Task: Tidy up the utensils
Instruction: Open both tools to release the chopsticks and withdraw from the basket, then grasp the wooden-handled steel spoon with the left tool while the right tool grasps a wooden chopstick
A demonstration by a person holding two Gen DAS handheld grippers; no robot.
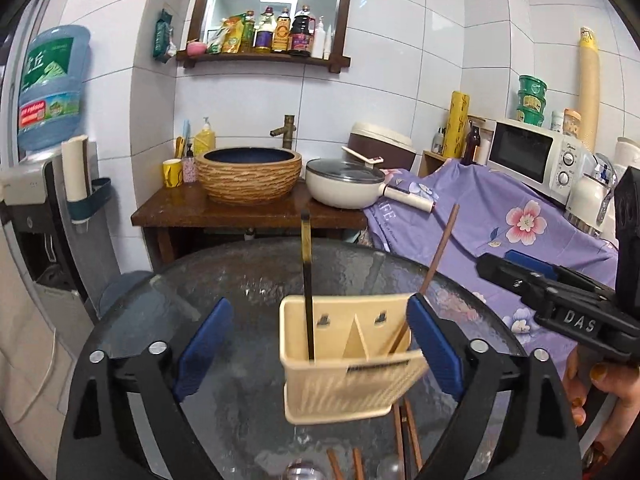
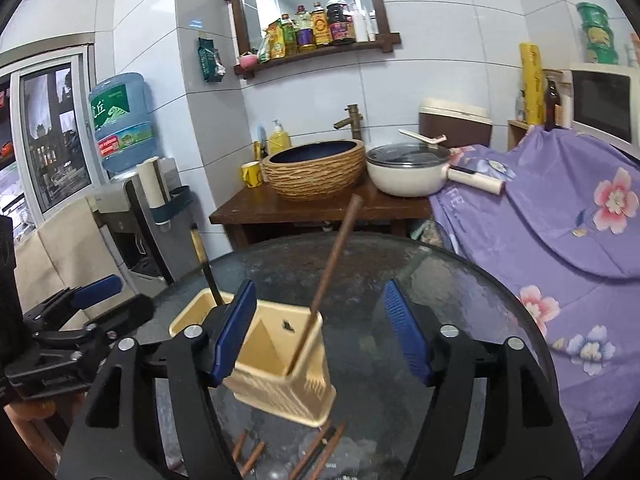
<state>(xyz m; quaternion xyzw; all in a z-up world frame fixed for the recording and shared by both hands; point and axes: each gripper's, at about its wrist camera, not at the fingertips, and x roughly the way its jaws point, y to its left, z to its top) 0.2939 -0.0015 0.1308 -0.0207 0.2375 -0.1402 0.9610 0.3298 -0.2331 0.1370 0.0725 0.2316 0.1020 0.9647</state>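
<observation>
A: How much of the tidying is done?

B: Two sticks are already stood up in the cream holder (image 1: 352, 364) on the glass table (image 1: 224, 280) — a dark chopstick (image 1: 307, 280) in one side and a brown chopstick (image 1: 438, 256) in the other. A wall can be seen between the two sides.

A: And what is left?

B: More brown chopsticks (image 2: 320, 452) are seen lying flat on the glass, just in front of the holder. Something round and shiny, maybe spoons (image 1: 304, 472), is seen at the bottom edge, but it is too cut off to be sure. So it is judged that a small part is done and most is left.

A: Is anything held by the claws?

B: No. The left gripper (image 1: 320, 354) is spread wide, with the holder between its blue pads but not squeezed. The right gripper (image 2: 322, 330) is spread too — nothing is pinched, and the brown stick is only seen between its pads.

A: What is around?

B: A purple flower cloth (image 2: 560, 240) is draped beside the table. Behind it, a basin (image 1: 248, 174) and a white pan (image 1: 344, 184) are set on a wooden stand.

A: Is anything in the way?

B: The holder may be bumped, since the flat sticks are tucked close under it.
</observation>
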